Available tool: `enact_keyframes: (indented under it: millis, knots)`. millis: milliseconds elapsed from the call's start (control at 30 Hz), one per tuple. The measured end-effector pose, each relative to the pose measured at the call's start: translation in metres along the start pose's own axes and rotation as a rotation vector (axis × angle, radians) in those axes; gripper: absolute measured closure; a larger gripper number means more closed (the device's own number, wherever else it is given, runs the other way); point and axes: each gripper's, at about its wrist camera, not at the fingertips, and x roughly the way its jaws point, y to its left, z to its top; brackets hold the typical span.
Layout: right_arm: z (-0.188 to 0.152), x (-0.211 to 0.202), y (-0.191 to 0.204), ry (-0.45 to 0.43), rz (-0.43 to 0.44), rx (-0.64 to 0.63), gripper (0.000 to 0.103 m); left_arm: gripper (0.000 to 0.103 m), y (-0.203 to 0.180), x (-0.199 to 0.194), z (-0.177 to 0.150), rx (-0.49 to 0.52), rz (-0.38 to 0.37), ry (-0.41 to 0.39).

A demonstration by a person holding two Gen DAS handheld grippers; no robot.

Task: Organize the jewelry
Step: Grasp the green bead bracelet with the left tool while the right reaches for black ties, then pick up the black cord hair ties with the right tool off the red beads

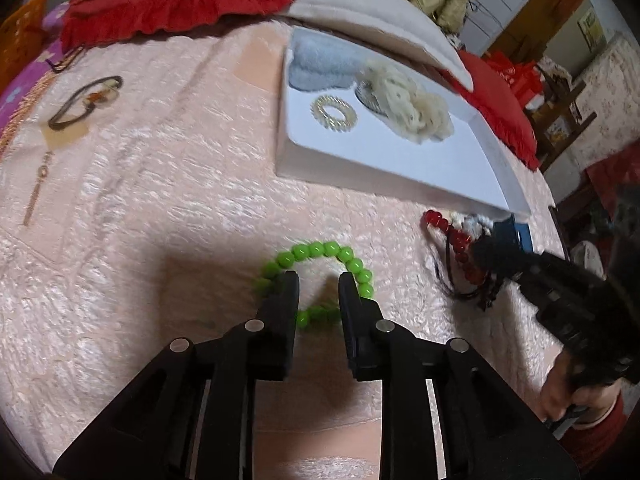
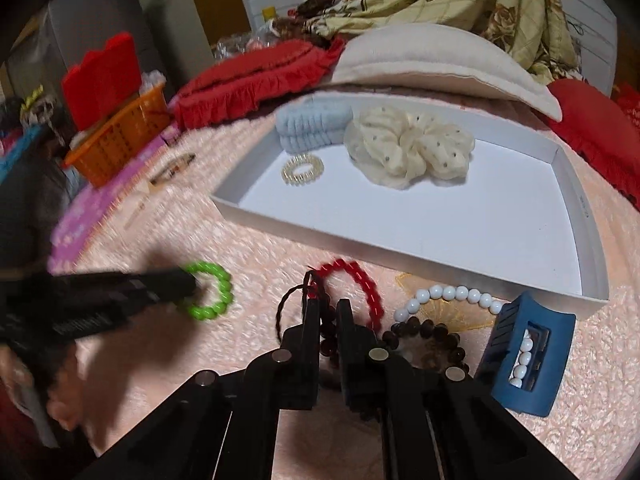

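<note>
Three pieces sit in the white box [image 2: 576, 216] while our spread left gripper [image 1: 319, 280] straddles the green bracelet [image 1: 320, 250] and our right gripper [image 2: 329, 308] pinches the dark bracelet [image 2: 328, 334] on the bed [image 1: 160, 200].

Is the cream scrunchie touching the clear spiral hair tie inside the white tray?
Apart. The right wrist view shows bare white tray floor between the cream scrunchie and the clear spiral hair tie; the left wrist view shows the same gap.
</note>
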Motion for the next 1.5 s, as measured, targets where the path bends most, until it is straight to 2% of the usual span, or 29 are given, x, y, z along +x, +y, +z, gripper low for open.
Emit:
enact_keyframes:
  millis: [33,100,233,333,467,633,800,867,933,1033,1067,1133,1167,1200,1500]
  knots:
    - [0.001,-0.004,-0.001,-0.007,0.009,0.010,0.096,0.084,-0.003,0.000,-0.001,0.013,0.012,-0.004]
    - [0.003,-0.011,-0.004,-0.019,0.037,0.044,0.096,0.098,-0.008,-0.001,-0.002,0.037,0.030,-0.012]
    - [0.005,-0.022,-0.009,-0.036,0.067,0.093,0.096,0.099,-0.009,-0.013,-0.001,0.036,-0.015,-0.059]
    - [0.004,-0.031,-0.017,-0.046,0.103,0.144,0.096,0.099,-0.008,-0.026,0.002,0.023,-0.077,-0.096]
    - [-0.009,-0.037,-0.031,-0.031,0.123,0.220,0.096,0.099,-0.005,-0.038,0.006,0.002,-0.122,-0.134]
    - [-0.034,-0.043,-0.053,-0.013,0.048,0.287,0.096,0.099,-0.002,-0.042,0.008,-0.015,-0.122,-0.142]
    - [-0.055,-0.055,-0.080,-0.016,0.021,0.374,0.096,0.099,0.005,-0.044,0.009,-0.038,-0.116,-0.150]
    - [-0.059,-0.061,-0.082,-0.023,0.027,0.368,0.096,0.099,0.010,-0.045,0.008,-0.051,-0.117,-0.147]
    - [-0.062,-0.067,-0.075,-0.027,-0.007,0.321,0.096,0.099,0.014,-0.043,0.009,-0.066,-0.118,-0.138]
    - [-0.066,-0.063,-0.068,-0.003,-0.024,0.288,0.094,0.097,0.019,-0.036,0.009,-0.081,-0.102,-0.118]
    - [-0.068,-0.060,-0.067,0.002,-0.026,0.287,0.091,0.093,0.020,-0.032,0.008,-0.083,-0.093,-0.107]
    - [-0.071,-0.054,-0.065,-0.002,-0.021,0.292,0.067,0.082,0.019,-0.027,0.007,-0.073,-0.062,-0.098]
    - [-0.072,-0.052,-0.063,-0.011,-0.021,0.295,0.063,0.072,0.018,-0.024,0.006,-0.062,-0.038,-0.095]
    - [-0.072,-0.050,-0.061,-0.019,-0.025,0.293,0.063,0.069,0.018,-0.022,0.005,-0.055,-0.023,-0.096]
    - [-0.069,-0.029,-0.049,-0.013,-0.083,0.238,0.063,0.069,0.010,-0.002,0.001,0.014,0.072,-0.073]
